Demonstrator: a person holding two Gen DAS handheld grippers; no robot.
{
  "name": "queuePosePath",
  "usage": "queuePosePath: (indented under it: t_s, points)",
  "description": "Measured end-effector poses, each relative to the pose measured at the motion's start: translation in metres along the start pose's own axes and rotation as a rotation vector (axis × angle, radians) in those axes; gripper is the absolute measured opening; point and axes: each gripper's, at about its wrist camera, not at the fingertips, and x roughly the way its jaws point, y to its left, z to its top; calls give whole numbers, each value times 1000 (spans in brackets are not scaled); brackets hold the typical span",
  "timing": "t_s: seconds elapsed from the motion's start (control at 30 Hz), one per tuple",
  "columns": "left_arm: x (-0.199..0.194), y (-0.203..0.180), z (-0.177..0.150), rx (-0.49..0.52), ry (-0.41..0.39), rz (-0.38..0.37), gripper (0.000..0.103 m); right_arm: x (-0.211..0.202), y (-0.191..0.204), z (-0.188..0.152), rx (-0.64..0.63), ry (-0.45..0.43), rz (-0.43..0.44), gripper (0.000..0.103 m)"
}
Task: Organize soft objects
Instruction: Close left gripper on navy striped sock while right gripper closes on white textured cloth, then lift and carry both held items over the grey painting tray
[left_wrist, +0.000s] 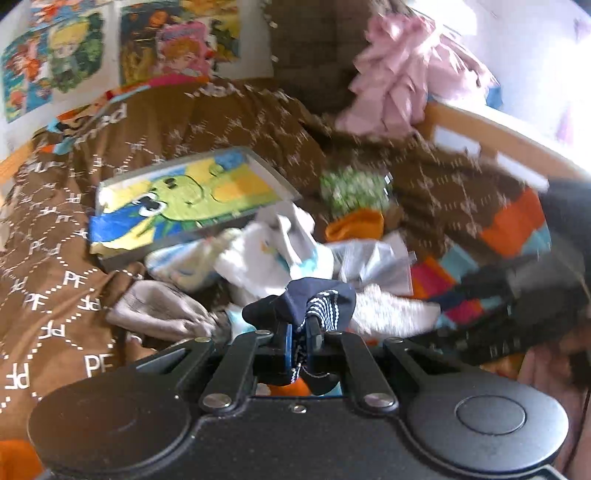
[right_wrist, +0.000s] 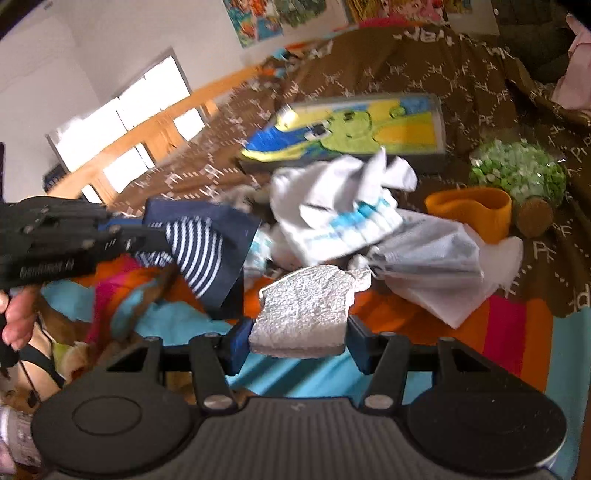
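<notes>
- Currently, the left gripper is clenched on a navy striped sock; in the right wrist view the same sock hangs from the gripper above the orange and blue striped blanket.
- The right gripper has its jaws spread wide, one on each side of a grey textured sock. Whether the pads press the fabric cannot be told.
- The grey textured sock lies at the near edge of the sock pile, on the striped blanket.
- A white sock with blue stripes lies in the middle of the pile, just beyond the grey textured sock.
- A light grey cloth lies right of the white sock, touching the pile.
- A beige sock lies at the left edge of the pile in the left wrist view.
- A flat box with a green cartoon print lies on the brown patterned blanket, just behind the pile.
- An orange cup and a bag of green pieces lie close together, right of the pile.
- A pink garment lies at the far end of the bed.
</notes>
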Motion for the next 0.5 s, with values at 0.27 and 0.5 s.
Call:
queuePosePath:
  t_s: [0.27,0.5]
  points:
    - [-14,6,37,-77,-107,46,6,-20,8,4,-36,-163,54,59]
    - [0,17,70,-134,-200,94,6,-16,-7,39,-28,-253,-3,59]
